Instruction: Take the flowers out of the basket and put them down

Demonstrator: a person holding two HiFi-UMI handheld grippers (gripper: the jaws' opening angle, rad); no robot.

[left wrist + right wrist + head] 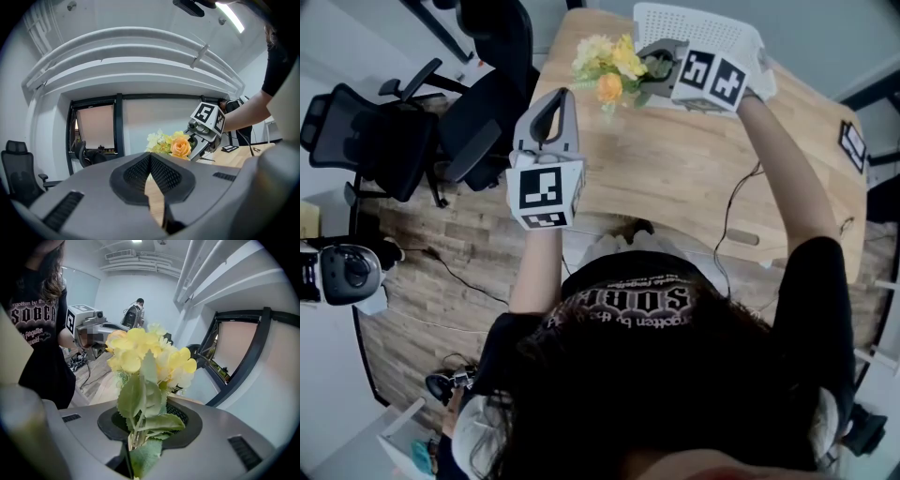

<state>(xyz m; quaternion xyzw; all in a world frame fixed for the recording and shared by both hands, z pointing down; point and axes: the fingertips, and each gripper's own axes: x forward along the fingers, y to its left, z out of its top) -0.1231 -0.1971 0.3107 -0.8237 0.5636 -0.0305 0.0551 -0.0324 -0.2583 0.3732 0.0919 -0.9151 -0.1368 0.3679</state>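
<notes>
A bunch of yellow, cream and orange flowers [609,66] hangs above the far part of the wooden table [675,169]. My right gripper [649,58] is shut on its green stems. In the right gripper view the stems and leaves [140,413] are pinched between the jaws and the blooms [145,352] rise in front. The white perforated basket [712,28] lies behind the right gripper at the table's far edge. My left gripper [558,98] is held near the table's left edge, shut and empty. In the left gripper view the flowers [173,143] and the right gripper [199,140] show ahead.
Black office chairs [384,131] stand on the wood floor left of the table. A small black marker card [853,145] lies near the table's right edge, and a cable [736,202] runs across it. A person [136,312] stands far back in the room.
</notes>
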